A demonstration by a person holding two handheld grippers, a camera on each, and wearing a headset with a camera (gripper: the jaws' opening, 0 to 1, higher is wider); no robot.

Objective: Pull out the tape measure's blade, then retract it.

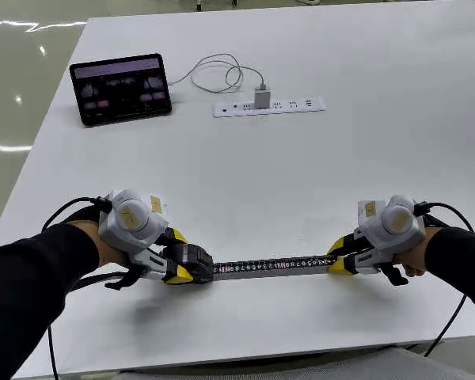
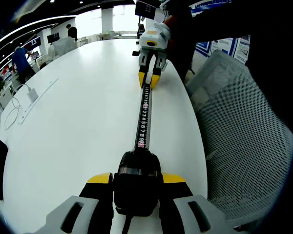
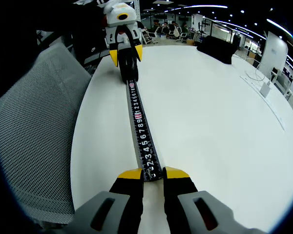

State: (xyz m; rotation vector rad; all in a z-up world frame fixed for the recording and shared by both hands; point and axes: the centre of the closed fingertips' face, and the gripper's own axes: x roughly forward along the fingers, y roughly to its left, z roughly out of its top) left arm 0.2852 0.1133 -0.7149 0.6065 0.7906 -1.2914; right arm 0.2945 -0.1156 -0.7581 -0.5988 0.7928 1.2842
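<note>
well, blade (image 1: 273, 267) lies along white table (image 1: 324, 174) in open office.

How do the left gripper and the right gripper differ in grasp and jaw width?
The left gripper clamps the black tape measure case; the right gripper pinches the end of the blade. The left gripper's jaws stand wide around the case; the right gripper's are nearly closed. Both have yellow-tipped jaws.
</note>
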